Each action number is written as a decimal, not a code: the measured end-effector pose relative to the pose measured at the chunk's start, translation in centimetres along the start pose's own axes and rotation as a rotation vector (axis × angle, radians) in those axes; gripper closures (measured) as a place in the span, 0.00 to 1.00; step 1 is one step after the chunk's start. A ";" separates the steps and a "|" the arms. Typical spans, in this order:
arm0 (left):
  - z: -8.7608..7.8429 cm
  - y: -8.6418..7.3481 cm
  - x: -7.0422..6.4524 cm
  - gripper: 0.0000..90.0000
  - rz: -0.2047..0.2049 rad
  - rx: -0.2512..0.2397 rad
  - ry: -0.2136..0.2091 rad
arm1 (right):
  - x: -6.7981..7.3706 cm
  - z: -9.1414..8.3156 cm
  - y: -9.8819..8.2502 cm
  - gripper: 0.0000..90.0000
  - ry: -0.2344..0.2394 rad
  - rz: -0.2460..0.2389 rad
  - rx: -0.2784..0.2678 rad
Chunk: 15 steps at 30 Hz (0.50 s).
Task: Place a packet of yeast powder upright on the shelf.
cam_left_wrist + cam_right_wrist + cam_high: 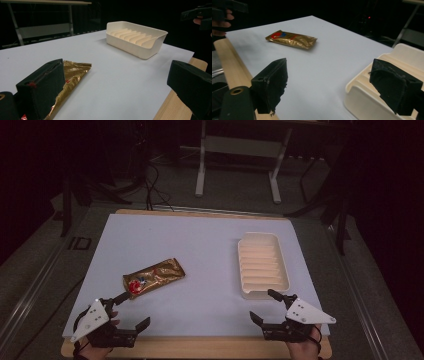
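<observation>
A gold foil packet point(153, 276) with a red mark at its near end lies flat on the white table top, left of centre. A cream ribbed tray point(262, 265) stands empty at the right. My left gripper point(135, 309) is open at the front left edge, one jaw just short of the packet's near end point(71, 75). My right gripper point(263, 305) is open at the front right, one jaw at the tray's near wall point(372, 100). From the right gripper view the packet point(291, 39) lies well off. Nothing is between either pair of jaws.
The white sheet point(200, 245) covers a wooden table whose bare front edge point(200, 347) runs under both hands. Beyond the table is a dark floor with cables and a white table frame point(240, 150). The tray point(136, 38) sits near the table's right edge.
</observation>
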<state>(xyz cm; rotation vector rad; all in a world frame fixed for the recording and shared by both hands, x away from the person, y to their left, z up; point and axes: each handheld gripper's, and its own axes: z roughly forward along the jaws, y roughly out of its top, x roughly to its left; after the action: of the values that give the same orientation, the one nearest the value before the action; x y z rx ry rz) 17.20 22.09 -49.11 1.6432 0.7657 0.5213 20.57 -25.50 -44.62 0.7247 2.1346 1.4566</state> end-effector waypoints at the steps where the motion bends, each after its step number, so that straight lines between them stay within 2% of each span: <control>1: 0.0 0.0 0.0 0.02 0.000 0.000 0.000 | 0.0 0.0 0.0 0.17 0.000 0.000 0.000; 4: 0.1 0.0 -0.1 0.02 0.003 0.004 -0.016 | -0.1 -0.1 0.0 0.17 0.013 0.009 -0.019; 6: 0.2 0.1 -0.2 0.02 0.009 0.004 -0.036 | -0.2 -0.1 0.0 0.17 0.013 -0.015 -0.032; 8: 0.3 0.1 -0.4 0.03 0.017 0.025 -0.050 | -0.1 -0.1 0.1 0.17 0.022 -0.032 -0.034; 11: 0.3 0.2 -0.6 0.03 0.026 0.030 -0.053 | 0.2 0.1 0.2 0.17 0.030 -0.039 -0.009; 13: 0.4 0.3 -0.8 0.03 0.035 0.041 -0.044 | 0.3 0.1 0.4 0.17 0.040 -0.025 0.013; 15: 0.3 0.6 -1.0 0.03 0.014 0.061 -0.049 | 0.4 -0.1 0.5 0.16 0.047 -0.011 0.015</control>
<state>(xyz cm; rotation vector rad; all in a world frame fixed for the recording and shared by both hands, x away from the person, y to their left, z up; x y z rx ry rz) 16.89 21.11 -48.56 1.7125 0.7402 0.4699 20.31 -25.13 -44.16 0.6891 2.1840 1.4670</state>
